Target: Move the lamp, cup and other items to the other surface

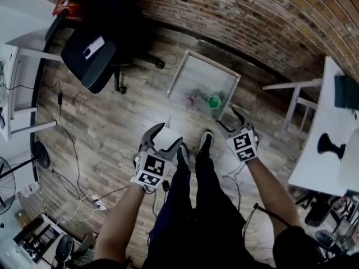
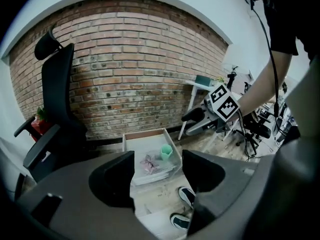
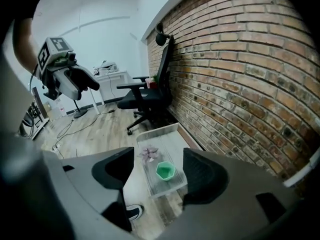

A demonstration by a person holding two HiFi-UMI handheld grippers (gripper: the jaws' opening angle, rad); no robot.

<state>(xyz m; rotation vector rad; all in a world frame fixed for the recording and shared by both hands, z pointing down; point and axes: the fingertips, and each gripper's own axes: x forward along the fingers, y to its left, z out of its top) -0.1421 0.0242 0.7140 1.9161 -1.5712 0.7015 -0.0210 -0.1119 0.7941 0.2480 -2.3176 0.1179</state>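
Observation:
A low glass-topped table [image 1: 207, 74] stands on the wooden floor by the brick wall. On it are a green cup [image 1: 213, 101] and a small pinkish item [image 1: 193, 100]. Both grippers hang in the air in front of me, short of the table. My left gripper [image 1: 166, 140] is open and empty; between its jaws I see the cup [image 2: 166, 152] and the pinkish item [image 2: 149, 163] farther off. My right gripper [image 1: 229, 118] is also open and empty, with the cup [image 3: 165, 171] showing beyond its jaws. A black lamp-like object [image 1: 331, 146] stands on a white desk [image 1: 320, 167] at the right.
A black office chair [image 1: 90, 55] stands at the upper left by a white desk [image 1: 17, 72]. Cables and a power strip [image 1: 96, 204] lie on the floor at the left. My shoes [image 1: 206, 142] stand next to a white panel [image 1: 171, 134], just short of the glass table.

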